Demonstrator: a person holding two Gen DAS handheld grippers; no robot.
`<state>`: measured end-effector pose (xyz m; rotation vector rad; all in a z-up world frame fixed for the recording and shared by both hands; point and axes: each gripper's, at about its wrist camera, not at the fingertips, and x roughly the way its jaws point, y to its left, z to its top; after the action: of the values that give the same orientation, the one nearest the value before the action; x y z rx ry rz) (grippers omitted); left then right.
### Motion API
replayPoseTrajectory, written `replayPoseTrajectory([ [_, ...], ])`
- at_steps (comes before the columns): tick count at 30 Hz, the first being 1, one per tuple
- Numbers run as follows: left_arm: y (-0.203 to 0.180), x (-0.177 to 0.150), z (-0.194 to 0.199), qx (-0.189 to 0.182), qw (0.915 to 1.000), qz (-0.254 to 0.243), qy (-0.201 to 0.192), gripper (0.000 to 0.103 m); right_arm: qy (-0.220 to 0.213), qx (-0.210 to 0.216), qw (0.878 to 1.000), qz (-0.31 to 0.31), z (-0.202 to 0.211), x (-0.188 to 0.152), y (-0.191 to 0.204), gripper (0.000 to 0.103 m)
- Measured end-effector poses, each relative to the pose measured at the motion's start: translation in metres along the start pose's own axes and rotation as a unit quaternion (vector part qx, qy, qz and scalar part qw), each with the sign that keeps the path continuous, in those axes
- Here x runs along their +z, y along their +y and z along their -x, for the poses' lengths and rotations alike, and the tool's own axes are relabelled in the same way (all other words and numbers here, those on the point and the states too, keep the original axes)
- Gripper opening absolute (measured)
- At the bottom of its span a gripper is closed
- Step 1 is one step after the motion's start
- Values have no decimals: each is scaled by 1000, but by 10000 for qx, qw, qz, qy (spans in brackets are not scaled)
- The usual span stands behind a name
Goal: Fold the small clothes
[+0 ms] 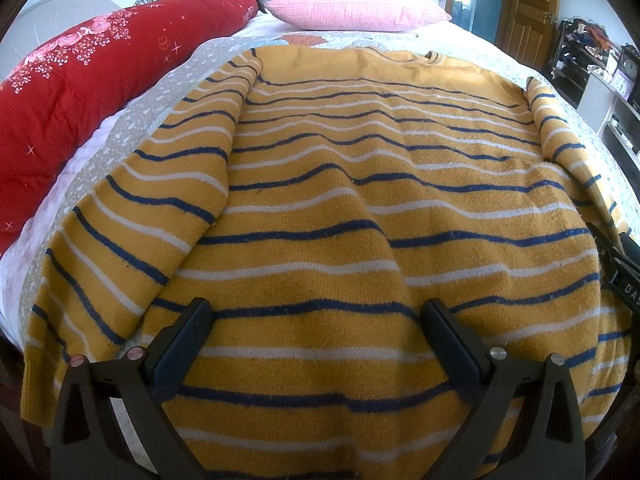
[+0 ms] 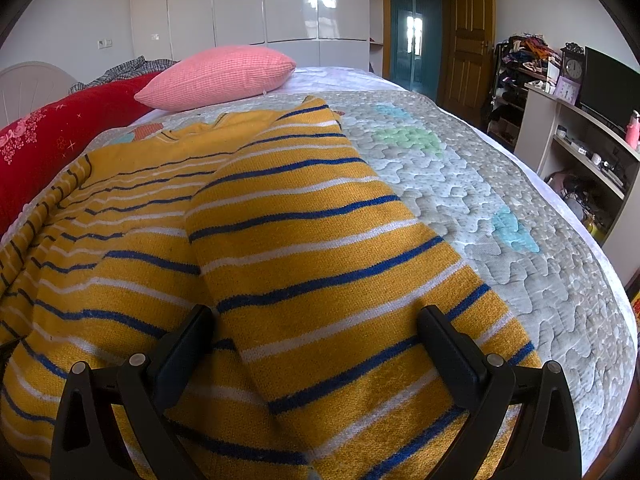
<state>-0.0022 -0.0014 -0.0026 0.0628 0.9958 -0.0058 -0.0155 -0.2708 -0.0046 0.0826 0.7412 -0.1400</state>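
Though lettered "DAS", right tool and left tool agape, empty over striped sweater

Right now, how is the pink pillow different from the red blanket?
The pillow is pink, plain and waffle-textured; the blanket is red with pink flowers and sparkles. The pillow is a short plump cushion; the blanket is a long roll along the bed's left side. Both rest on the bed beyond the sweater.
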Motion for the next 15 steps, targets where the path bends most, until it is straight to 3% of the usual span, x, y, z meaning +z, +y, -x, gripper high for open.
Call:
replayPoseTrajectory([
  [15,1,1,1,-5,9999,-1,-109,103,-11,67,10000,-21,0,1,-2,103],
])
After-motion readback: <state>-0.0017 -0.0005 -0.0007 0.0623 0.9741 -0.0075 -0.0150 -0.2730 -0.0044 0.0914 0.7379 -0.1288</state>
